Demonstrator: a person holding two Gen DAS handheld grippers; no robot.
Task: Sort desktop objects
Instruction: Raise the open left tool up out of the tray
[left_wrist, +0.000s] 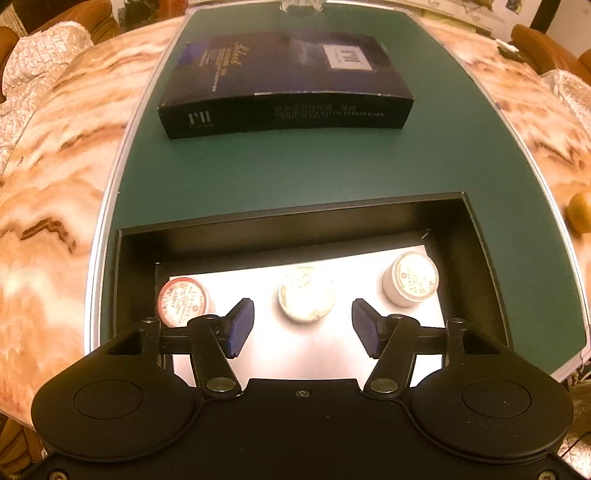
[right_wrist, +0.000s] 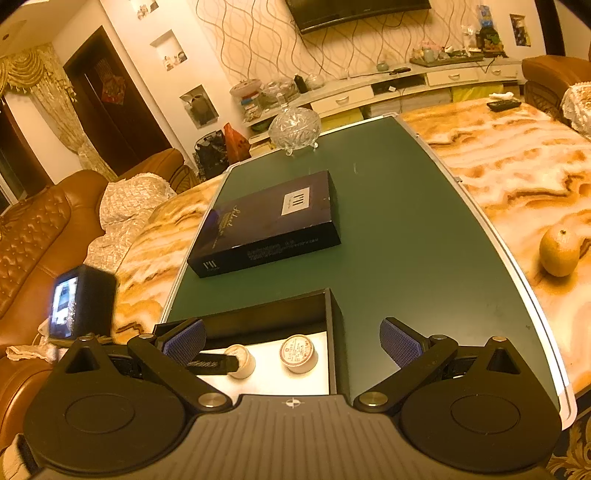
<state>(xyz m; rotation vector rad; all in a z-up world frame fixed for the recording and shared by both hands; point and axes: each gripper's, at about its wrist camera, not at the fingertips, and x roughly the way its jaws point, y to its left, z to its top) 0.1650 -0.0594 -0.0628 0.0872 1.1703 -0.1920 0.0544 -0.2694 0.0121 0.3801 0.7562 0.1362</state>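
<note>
Nearby, orange beside green mat.

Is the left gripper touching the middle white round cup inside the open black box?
Apart. The left wrist view shows the left gripper open, bare white liner between each pad and the middle cup.

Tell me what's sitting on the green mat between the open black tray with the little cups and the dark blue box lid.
Nothing: between the open tray and the dark blue lid the green mat is bare, as both wrist views show.
</note>
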